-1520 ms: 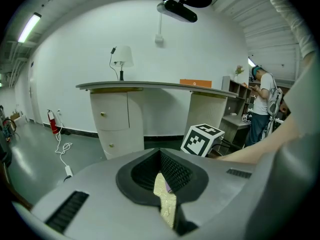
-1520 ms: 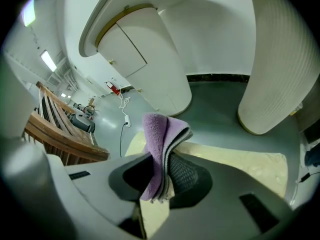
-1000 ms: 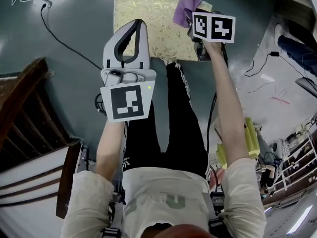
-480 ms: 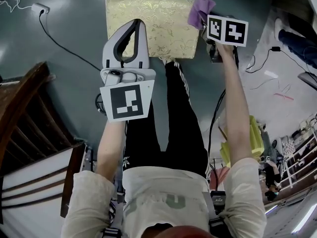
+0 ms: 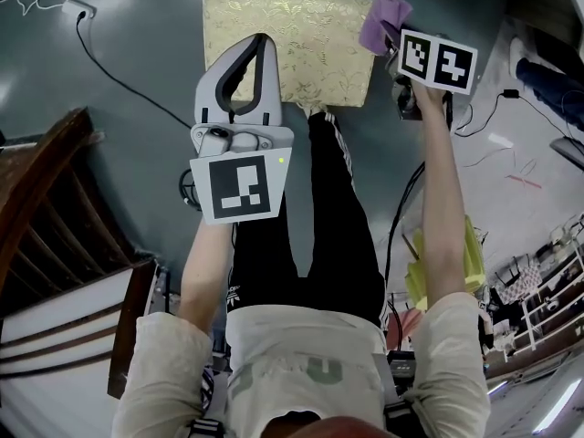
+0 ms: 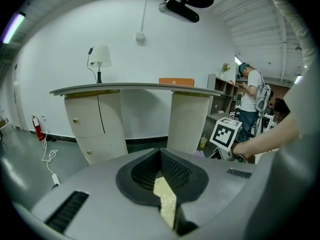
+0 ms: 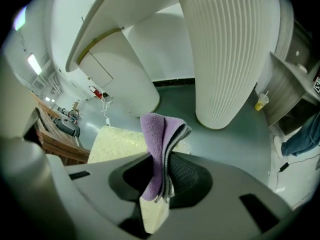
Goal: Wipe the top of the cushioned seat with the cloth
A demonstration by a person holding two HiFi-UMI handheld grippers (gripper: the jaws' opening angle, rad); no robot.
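Note:
The cushioned seat (image 5: 292, 39) is a gold patterned square on the floor at the top of the head view. The purple cloth (image 5: 385, 18) hangs folded at the seat's far right corner, and my right gripper (image 5: 391, 42) is shut on it. In the right gripper view the cloth (image 7: 161, 144) stands up between the jaws, with the seat (image 7: 122, 141) behind and to the left. My left gripper (image 5: 259, 46) hovers over the seat's near middle, its jaws together and holding nothing. A strip of the seat (image 6: 166, 204) shows under the left gripper (image 6: 162, 184).
Wooden stairs (image 5: 55, 208) rise at the left. A cable and plug (image 5: 78, 9) lie on the floor at the far left. A white counter on a ribbed pillar (image 7: 225, 59) stands beyond the seat. A person (image 6: 252, 101) stands by shelves. Cables and clutter (image 5: 511, 153) lie at the right.
My right gripper has carried the cloth to the right, from over the seat's right part to its right corner. The left gripper has stayed almost still.

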